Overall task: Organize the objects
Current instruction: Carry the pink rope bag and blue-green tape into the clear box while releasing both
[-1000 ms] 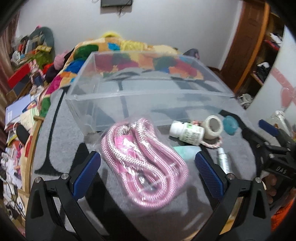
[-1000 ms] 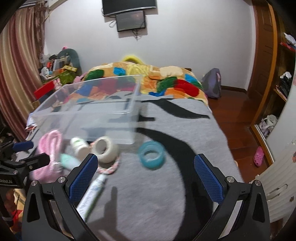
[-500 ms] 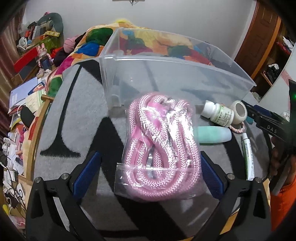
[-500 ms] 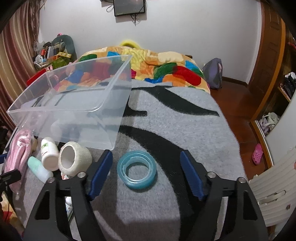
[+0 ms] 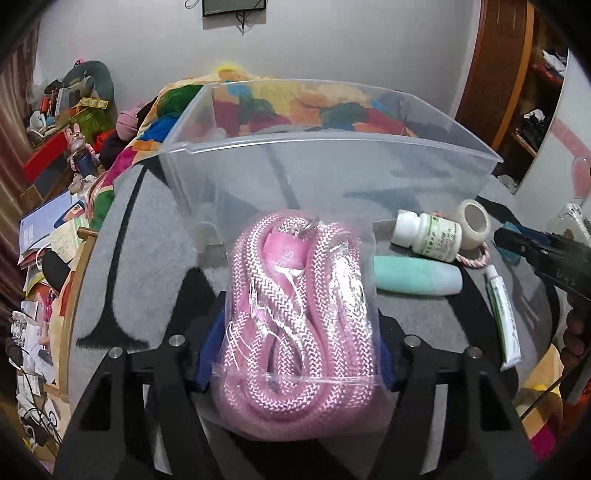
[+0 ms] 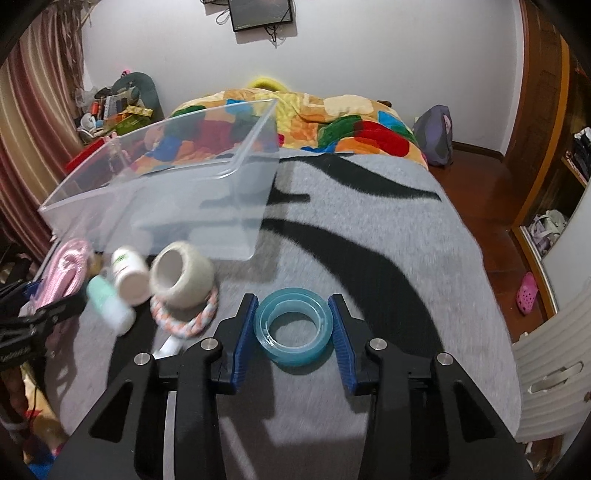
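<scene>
Both jaws have closed in over the last second. The left hand-held gripper (image 5: 293, 354) now clamps the bagged pink rope (image 5: 299, 314), just in front of the clear bin (image 5: 332, 147) on the grey blanket (image 6: 369, 229). The right hand-held gripper (image 6: 293, 330) pinches the blue tape ring (image 6: 293, 326). Both look ready for lifting into the bin

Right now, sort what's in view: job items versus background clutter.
Job: bagged pink rope in left gripper; blue tape ring between right gripper fingers; clear bin; white bottle; teal tube.
Clutter: patchwork quilt; wall screen.
</scene>
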A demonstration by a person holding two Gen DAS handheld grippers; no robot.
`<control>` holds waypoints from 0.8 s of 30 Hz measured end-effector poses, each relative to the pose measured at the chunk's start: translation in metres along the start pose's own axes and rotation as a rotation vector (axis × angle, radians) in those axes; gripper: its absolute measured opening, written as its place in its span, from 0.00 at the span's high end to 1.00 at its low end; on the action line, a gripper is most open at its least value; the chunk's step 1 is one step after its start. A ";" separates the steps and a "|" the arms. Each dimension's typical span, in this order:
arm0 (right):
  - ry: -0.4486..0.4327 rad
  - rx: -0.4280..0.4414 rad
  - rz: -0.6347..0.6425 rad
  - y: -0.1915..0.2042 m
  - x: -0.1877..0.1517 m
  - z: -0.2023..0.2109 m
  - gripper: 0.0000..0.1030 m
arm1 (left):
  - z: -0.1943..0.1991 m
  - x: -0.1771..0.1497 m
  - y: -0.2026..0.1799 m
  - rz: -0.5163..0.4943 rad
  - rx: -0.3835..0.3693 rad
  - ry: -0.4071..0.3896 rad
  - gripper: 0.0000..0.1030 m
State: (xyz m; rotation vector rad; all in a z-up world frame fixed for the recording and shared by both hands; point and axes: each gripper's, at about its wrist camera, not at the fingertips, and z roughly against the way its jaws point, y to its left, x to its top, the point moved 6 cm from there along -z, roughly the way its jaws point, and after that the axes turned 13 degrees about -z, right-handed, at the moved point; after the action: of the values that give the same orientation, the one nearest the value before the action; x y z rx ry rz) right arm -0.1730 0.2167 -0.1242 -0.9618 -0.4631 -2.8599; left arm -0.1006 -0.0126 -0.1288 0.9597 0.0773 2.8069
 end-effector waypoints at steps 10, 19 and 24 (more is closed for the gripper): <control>-0.087 0.069 0.020 0.023 0.012 0.048 0.65 | 0.043 0.002 0.005 0.017 -0.046 -0.079 0.53; -0.188 0.133 0.065 0.065 0.059 0.064 0.65 | 0.086 0.042 0.011 0.001 -0.059 -0.228 0.54; -0.191 0.155 0.066 0.087 0.084 0.054 0.65 | 0.086 0.077 0.028 0.000 -0.035 -0.262 0.54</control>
State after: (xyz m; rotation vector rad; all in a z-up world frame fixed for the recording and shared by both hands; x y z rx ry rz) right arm -0.1938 0.1521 -0.0109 -1.2019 -0.6451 -2.6402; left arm -0.1126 -0.0267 -0.0116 1.3075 -0.0057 2.6461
